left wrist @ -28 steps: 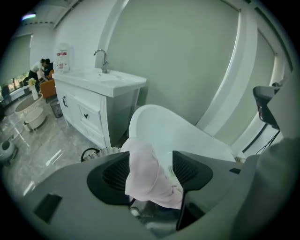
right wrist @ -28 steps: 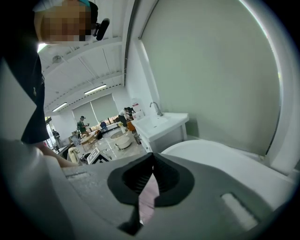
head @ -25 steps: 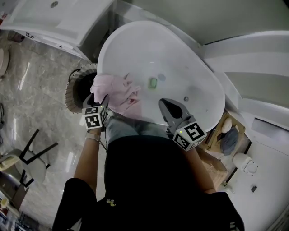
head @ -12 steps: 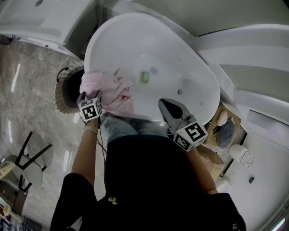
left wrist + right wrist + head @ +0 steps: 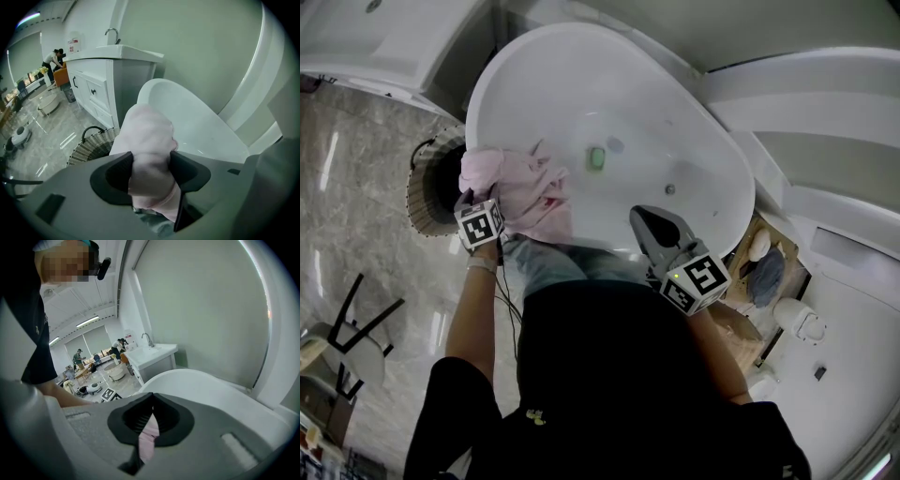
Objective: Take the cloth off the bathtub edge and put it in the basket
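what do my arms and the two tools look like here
Both are grey with black jaw pads: left tool, right tool. Each bears a white cube with black square markers: left cube, right cube, the latter with a small green light. A thin dark cable runs down the left arm, which wears a pale wristband. Black short sleeves; forearms bare.

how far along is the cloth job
Nothing done yet: the cloth lies on the bathtub edge. In hand: the left gripper has just been closing its jaws on it. Left: lift it and drop it in the basket.
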Tool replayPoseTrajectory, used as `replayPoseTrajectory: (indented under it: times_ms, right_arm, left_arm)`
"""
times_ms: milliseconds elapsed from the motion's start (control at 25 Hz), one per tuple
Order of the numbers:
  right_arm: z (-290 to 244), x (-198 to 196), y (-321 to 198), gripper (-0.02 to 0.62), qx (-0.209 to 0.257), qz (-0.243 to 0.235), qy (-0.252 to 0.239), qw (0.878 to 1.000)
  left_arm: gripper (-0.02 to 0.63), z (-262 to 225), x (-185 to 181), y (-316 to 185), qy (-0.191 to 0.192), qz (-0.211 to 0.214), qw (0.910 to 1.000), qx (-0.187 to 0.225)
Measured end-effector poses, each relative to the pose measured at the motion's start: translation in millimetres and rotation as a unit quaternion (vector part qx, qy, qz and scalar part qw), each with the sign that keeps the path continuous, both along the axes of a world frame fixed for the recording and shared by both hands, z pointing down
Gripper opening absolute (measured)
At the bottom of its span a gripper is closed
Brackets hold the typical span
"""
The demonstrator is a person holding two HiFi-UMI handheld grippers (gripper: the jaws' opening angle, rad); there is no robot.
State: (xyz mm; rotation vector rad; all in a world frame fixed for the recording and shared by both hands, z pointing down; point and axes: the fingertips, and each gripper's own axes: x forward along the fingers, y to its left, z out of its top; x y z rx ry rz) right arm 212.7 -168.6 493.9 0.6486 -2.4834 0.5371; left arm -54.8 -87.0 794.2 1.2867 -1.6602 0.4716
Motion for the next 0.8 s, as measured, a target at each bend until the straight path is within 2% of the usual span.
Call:
replayPoseTrajectory:
  times_ms: [320,560,800]
  right_arm:
    - [-0.2,4.6,1.3,-0.003,-0.003,-0.009,-0.011,1.000]
    - [-6.4,6.2,1.3,-0.003,-0.005,-0.013,-0.029,0.999]
    - [-16.2,-2.9,2.0,-0.003,-0.010,-0.023,-0.058,0.998]
  left_arm:
    - [0.078,-12.7,9.2,13.3,-0.020,0.012,0.9997,0.011]
    - [0.054,-31.7,17.8,17.3,-0.006,0.015,0.9997,0.018]
    - [0.052,-75.5,17.3,27.9,-0.008,0.003,0.9991,0.041]
